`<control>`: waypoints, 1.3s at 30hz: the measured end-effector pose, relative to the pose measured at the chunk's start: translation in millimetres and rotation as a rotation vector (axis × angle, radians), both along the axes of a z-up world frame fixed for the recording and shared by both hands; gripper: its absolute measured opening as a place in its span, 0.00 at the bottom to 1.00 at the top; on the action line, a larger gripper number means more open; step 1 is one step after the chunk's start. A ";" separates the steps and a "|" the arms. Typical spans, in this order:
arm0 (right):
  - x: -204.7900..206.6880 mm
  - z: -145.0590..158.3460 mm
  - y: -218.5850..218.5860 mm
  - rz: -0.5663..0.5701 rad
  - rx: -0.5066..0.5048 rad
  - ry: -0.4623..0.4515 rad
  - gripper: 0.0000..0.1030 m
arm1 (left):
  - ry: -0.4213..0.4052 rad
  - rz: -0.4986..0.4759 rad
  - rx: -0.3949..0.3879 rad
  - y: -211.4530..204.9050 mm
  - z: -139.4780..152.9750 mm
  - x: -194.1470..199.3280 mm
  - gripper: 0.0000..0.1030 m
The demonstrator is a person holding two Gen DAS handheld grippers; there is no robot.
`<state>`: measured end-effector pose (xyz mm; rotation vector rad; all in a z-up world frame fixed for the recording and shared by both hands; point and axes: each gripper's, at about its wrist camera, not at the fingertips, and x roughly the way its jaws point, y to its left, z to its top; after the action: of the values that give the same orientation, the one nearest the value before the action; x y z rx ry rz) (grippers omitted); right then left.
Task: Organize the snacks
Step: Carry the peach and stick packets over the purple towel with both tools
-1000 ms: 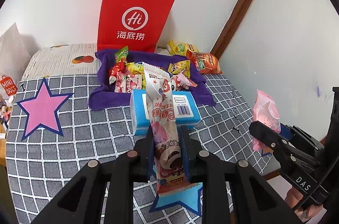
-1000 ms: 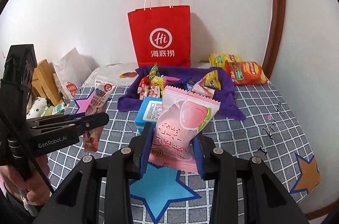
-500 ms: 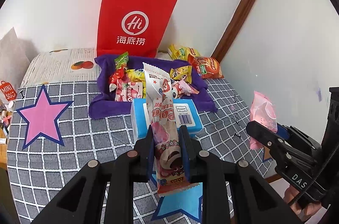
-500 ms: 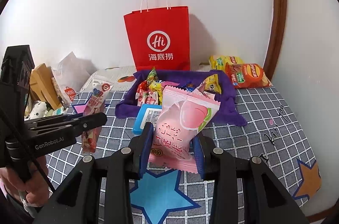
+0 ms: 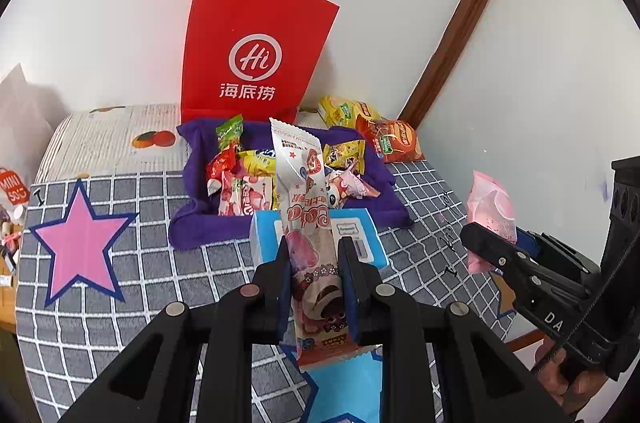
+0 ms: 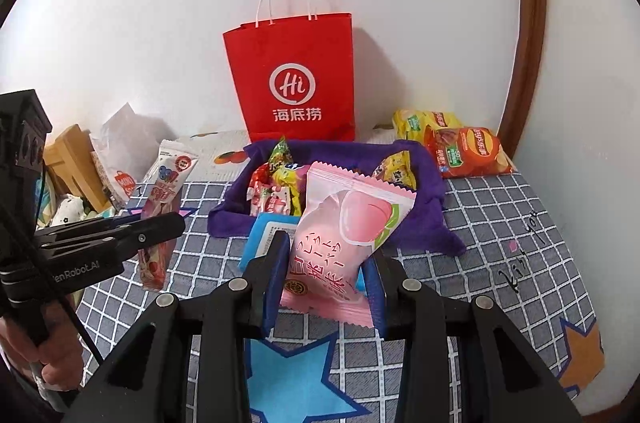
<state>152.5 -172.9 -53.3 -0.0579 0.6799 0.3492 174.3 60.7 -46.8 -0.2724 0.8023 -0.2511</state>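
Observation:
My left gripper (image 5: 314, 255) is shut on a long white-and-pink cartoon snack packet (image 5: 306, 219), held upright above the checked cloth. That packet (image 6: 162, 201) and the left gripper (image 6: 170, 225) also show at the left of the right wrist view. My right gripper (image 6: 326, 255) is shut on a pink peach-print snack pouch (image 6: 344, 235), which appears again at the right (image 5: 490, 211) in the left wrist view. Beyond both lies a purple cloth tray (image 5: 192, 219) (image 6: 424, 223) with several small snacks, and a blue box (image 5: 262, 235) in front of it.
A red paper bag (image 5: 252, 59) (image 6: 296, 79) stands against the wall behind the tray. Yellow and orange chip bags (image 6: 460, 143) lie at the back right. Pink star (image 5: 82, 243) and blue star (image 6: 296, 379) marks sit on the cloth. Clutter lies beyond the left edge.
Both grippers drew back slightly from the tray with their packets still gripped; the scene looks a little farther away.

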 end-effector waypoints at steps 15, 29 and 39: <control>44.0 4.6 -4.9 -0.043 -0.008 -0.015 0.35 | 0.004 -0.006 0.009 6.1 -2.7 42.5 0.20; 89.6 3.9 3.3 -0.040 -0.013 -0.027 0.35 | 0.002 0.014 0.022 15.9 -4.3 91.5 0.20; 126.6 -1.5 8.3 -0.037 -0.003 -0.020 0.35 | 0.013 0.025 0.022 23.5 -12.3 130.2 0.20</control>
<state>279.1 -164.6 -54.8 -0.0515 0.6613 0.3116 304.5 84.2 -59.1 -0.2636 0.8136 -0.2172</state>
